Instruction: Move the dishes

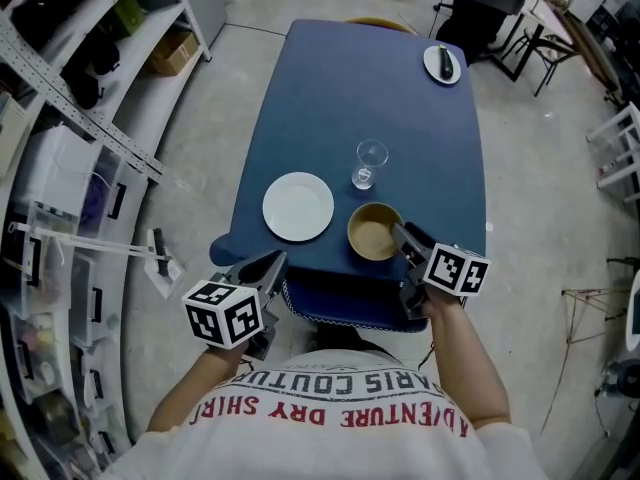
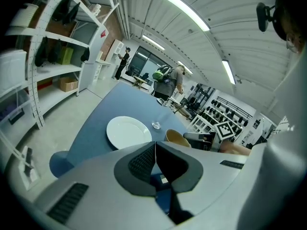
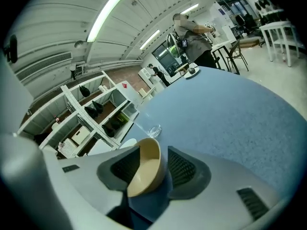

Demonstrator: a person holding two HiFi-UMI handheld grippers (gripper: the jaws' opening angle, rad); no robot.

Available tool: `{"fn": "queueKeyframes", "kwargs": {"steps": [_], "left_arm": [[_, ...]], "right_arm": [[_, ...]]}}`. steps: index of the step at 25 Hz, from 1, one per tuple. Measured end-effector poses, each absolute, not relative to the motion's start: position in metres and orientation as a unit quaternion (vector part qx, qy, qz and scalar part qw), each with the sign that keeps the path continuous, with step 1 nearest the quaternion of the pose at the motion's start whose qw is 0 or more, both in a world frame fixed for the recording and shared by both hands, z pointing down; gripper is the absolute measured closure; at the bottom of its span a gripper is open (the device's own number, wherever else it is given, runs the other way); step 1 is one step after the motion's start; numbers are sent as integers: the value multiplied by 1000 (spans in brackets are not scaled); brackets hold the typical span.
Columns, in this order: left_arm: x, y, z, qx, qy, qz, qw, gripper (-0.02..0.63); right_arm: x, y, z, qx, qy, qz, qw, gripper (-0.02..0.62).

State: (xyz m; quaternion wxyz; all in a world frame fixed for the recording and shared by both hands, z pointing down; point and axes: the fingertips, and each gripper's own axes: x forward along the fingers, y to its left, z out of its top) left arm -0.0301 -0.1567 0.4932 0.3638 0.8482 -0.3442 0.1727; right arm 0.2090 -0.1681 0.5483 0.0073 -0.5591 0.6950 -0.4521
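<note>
Right hand-held gripper [image 3: 152, 159]: jaws are held apart, with the rim of the tan bowl [image 1: 375, 233] standing between them. In the right gripper view a gap is seen at the pad inside the bowl, so no clamping is recorded. Left hand-held gripper [image 2: 154, 145]: jaws are brought together at the tips, with nothing between them. It is held off the near edge of the desk [image 1: 370, 88], below the white plate [image 1: 298, 206].

Layout: the bowl is seated on the desk close to its near edge, just right of the white plate. A clear glass [image 1: 368, 163] is placed just beyond both. A small plate [image 1: 442, 64] is noted at the far end.

Risks, as judged:
- Bowl close to the desk edge. If a pad is caught on the rim during withdrawal, the bowl could be dragged or tipped off.
- If the rim alone is gripped and lifted, the bowl could swing about that narrow hold and slip.
- If the bowl is pushed forward, the glass could be struck and toppled.
- The white plate lies flat, so a closed left gripper could only shove it. Opening is required before any pickup.
</note>
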Motion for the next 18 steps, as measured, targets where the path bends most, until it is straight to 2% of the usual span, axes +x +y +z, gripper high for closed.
{"fn": "queueKeyframes", "kwargs": {"steps": [5, 11, 18], "left_arm": [[-31, -145, 481, 856, -335, 163, 359, 577], [-34, -115, 451, 875, -317, 146, 335, 577], [-32, -86, 408, 903, -291, 112, 294, 577]], "right_arm": [[205, -163, 514, -565, 735, -375, -8, 380], [180, -129, 445, -568, 789, -234, -23, 378], [135, -80, 380, -536, 836, -117, -34, 483]]}}
